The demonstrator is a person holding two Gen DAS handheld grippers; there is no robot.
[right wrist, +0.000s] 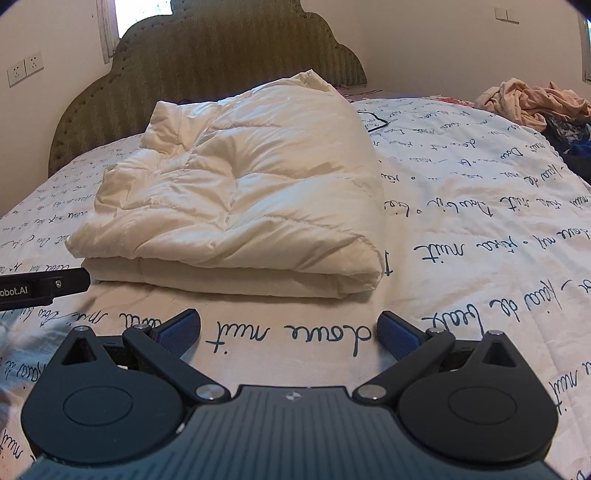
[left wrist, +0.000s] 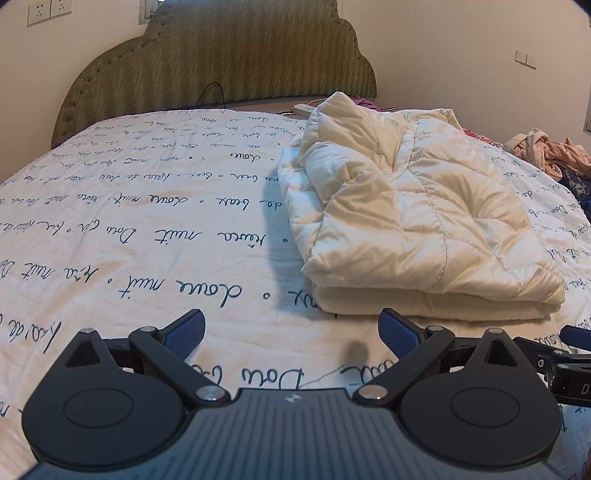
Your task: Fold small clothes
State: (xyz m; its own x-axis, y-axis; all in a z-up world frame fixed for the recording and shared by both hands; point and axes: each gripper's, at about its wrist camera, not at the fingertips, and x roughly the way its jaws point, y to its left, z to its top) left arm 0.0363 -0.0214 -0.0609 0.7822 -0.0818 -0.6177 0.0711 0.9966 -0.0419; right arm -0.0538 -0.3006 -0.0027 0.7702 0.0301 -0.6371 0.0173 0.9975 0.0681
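Left wrist and right wrist views: folded jacket on the bed, both grippers released

Left wrist view: the left gripper (left wrist: 291, 332) is seen at the bottom centre of the frame, its blue-padded fingers (left wrist: 186, 332) spread wide apart with nothing held between them. A cream quilted jacket (left wrist: 417, 218) is laid folded in layers on the bed (left wrist: 129, 229), in the centre right of the frame, just beyond the right-hand finger and not touched by it. The bed is covered by a white sheet printed with dark handwriting. A green padded headboard (left wrist: 221, 62) is shown at the top, wall sockets (left wrist: 48, 11) at the upper left, and a heap of pinkish clothes (left wrist: 546, 151) at the far right edge. Part of the right gripper (left wrist: 565, 362) is visible at the lower right edge.

Right wrist view: the right gripper (right wrist: 290, 330) is likewise shown released, jaws wide, hovering over the printed sheet at the bottom centre. The folded jacket (right wrist: 236, 199) is placed in the centre left of the frame, just ahead of the fingertips and apart from them. The pile of clothes (right wrist: 532, 103) is seen at the upper right. A black part of the left gripper (right wrist: 44, 288) enters at the left edge, close to the jacket's near corner; contact cannot be told.
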